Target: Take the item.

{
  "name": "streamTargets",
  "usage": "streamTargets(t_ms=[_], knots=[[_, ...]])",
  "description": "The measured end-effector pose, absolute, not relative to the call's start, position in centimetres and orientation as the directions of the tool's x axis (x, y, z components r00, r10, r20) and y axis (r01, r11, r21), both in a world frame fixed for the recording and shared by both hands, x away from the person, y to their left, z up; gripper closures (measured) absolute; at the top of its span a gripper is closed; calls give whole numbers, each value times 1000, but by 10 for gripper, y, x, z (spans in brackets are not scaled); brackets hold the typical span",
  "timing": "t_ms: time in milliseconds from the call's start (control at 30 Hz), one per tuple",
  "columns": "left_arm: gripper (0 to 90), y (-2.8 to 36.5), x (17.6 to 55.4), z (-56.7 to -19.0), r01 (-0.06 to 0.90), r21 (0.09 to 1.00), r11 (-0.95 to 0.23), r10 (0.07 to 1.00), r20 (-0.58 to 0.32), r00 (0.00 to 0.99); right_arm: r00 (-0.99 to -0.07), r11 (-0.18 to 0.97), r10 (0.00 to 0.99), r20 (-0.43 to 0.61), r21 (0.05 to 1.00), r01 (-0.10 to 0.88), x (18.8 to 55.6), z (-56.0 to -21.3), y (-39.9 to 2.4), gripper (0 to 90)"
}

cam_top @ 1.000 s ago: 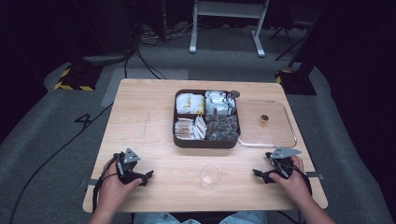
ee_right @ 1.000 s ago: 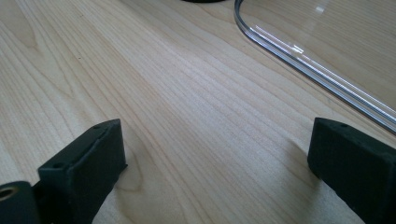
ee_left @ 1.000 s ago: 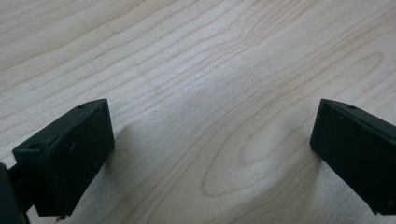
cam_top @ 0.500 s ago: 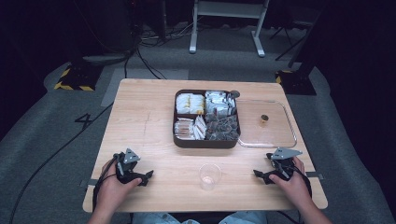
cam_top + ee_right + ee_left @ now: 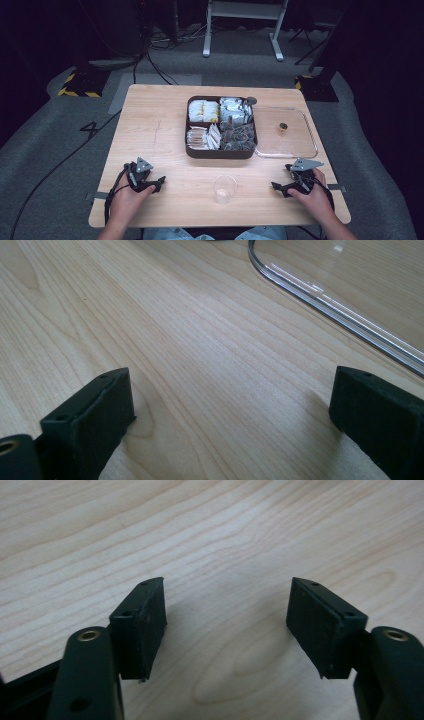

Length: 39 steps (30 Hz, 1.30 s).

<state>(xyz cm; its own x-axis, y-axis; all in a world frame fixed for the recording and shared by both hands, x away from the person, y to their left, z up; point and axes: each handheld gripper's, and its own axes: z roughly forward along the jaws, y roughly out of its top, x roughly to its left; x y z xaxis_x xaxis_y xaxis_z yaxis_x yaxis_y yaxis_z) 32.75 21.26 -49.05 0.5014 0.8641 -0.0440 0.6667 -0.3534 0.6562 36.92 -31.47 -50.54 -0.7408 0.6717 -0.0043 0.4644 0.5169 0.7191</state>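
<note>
Both the left gripper [image 5: 159, 181] and right gripper [image 5: 278, 187] rest released and empty on the pale wooden desk [image 5: 150, 130] at lower frame, apparently parked ready, flanking the small clear plastic cup [image 5: 224, 188] below the dark compartmented snack tray [image 5: 221, 152].

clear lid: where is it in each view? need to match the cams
High view: the clear lid lies flat on the table, right of the brown tray, ahead of the right tongs.
Left gripper view: not in it; bare wood between open jaws.
Right gripper view: its rounded rim crosses the top right, beyond the open jaws.
Shared landmark: the light wood grain of the table.
</note>
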Motion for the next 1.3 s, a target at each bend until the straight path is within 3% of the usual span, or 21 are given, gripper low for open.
streamTargets(t_ms=[200, 367, 567, 800, 1300], knots=[[378, 198, 319, -465, 661, 683, -311, 874, -67, 481, -741, 516, 671, -2, 720, 465, 369, -505, -315, 46], [337, 186, 316, -447, 630, 727, -273, 851, -124, 511, -741, 516, 671, -2, 719, 465, 369, -505, -315, 46], [330, 174, 318, -431, 604, 753, -260, 842, -129, 523, -740, 516, 672, -3, 719, 466, 369, -505, -315, 46], [270, 157, 340, -414, 560, 795, -233, 841, -125, 527, -737, 512, 676, -2, 721, 467, 369, -505, -314, 47], [337, 135, 382, -386, 524, 811, -259, 792, -132, 596, -752, 523, 659, -4, 721, 455, 370, -505, -314, 46]])
